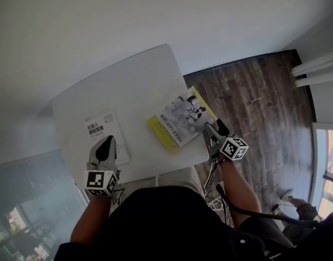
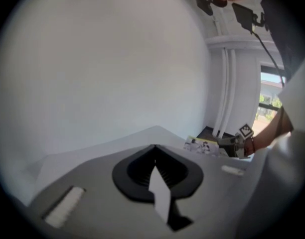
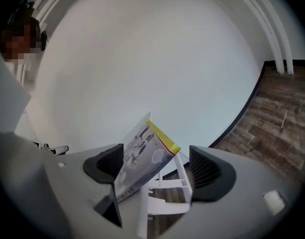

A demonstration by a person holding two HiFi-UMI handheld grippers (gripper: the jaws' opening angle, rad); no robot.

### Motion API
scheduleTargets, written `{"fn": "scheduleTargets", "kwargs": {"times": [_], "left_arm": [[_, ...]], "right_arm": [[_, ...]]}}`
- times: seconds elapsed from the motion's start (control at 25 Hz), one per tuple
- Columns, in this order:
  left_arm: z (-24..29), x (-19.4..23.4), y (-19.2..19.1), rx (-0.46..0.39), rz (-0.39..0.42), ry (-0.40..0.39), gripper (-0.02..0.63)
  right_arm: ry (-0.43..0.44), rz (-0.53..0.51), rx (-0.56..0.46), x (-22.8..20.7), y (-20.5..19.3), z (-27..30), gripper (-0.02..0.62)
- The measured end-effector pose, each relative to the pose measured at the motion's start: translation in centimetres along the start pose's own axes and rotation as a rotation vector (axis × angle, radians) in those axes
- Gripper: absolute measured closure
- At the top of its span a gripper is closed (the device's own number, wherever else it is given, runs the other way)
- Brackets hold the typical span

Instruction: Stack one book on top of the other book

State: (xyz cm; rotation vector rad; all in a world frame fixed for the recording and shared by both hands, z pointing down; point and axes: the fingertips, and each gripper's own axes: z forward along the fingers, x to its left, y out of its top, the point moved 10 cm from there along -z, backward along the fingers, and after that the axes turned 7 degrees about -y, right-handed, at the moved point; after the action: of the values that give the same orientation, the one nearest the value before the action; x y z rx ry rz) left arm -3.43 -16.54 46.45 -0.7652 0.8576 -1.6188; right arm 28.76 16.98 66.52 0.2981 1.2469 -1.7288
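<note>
Two books apart on the white square table (image 1: 139, 80); stacking not yet begun

The white-covered paperback book (image 1: 101, 128) lies at the table's left and the yellow-spined book (image 1: 183, 116) overhangs its right edge; neither rests on the other, so the whole stack seems left to do; only the head view shows both books and the gap between them; the left gripper (image 1: 105, 145), in its own view, has its jaws closed on a thin white edge, seemingly the paperback's; the right gripper (image 1: 216, 128), in its own view, stands wide apart with the yellow-spined book between the jaws, unpressed.

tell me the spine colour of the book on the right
The spine is yellow, clearest in the head view.
</note>
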Motion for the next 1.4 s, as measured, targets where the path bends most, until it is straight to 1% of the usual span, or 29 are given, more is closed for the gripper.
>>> {"fn": "scheduleTargets", "kwargs": {"times": [0.12, 0.32, 0.44, 0.52, 0.72, 0.76, 0.84, 0.88, 0.96, 1.12, 1.4], "left_arm": [[0.2, 0.1, 0.5, -0.006, 0.004, 0.011, 0.600], [-0.6, 0.3, 0.0, 0.026, 0.008, 0.042, 0.600], [-0.9, 0.5, 0.1, 0.043, 0.010, 0.068, 0.601], [-1.1, 0.3, -0.3, 0.038, 0.003, 0.081, 0.601], [-1.4, -0.2, -1.0, 0.042, -0.004, 0.103, 0.601], [-1.4, -0.3, -1.0, 0.040, -0.005, 0.104, 0.601], [-1.7, -0.6, -1.2, 0.044, -0.006, 0.103, 0.601], [-1.9, -0.8, -1.3, 0.046, -0.007, 0.104, 0.601], [-2.2, -0.8, -1.5, 0.051, -0.011, 0.111, 0.601], [-2.5, -0.6, -1.4, 0.065, -0.016, 0.117, 0.601], [-2.5, -0.3, -0.8, 0.017, -0.018, 0.108, 0.601]], "right_arm": [[0.049, 0.041, 0.051, -0.3, -0.4, 1.2, 0.176], [0.118, 0.064, 0.126, -0.4, -1.0, 2.9, 0.175], [0.144, 0.137, 0.120, -0.7, -1.1, 4.2, 0.175], [0.163, 0.181, 0.109, -1.0, -1.2, 4.8, 0.175], [0.193, 0.184, 0.131, -0.5, -0.8, 6.4, 0.177], [0.204, 0.189, 0.136, -0.3, -0.6, 6.6, 0.185], [0.221, 0.205, 0.137, -0.1, -0.6, 6.8, 0.342], [0.225, 0.216, 0.137, -0.1, -0.6, 6.8, 0.364], [0.240, 0.232, 0.137, -0.3, -0.7, 6.9, 0.387], [0.264, 0.277, 0.127, 0.5, -0.7, 6.6, 0.462], [0.225, 0.275, 0.111, 1.3, 0.2, 6.3, 0.485]]}}
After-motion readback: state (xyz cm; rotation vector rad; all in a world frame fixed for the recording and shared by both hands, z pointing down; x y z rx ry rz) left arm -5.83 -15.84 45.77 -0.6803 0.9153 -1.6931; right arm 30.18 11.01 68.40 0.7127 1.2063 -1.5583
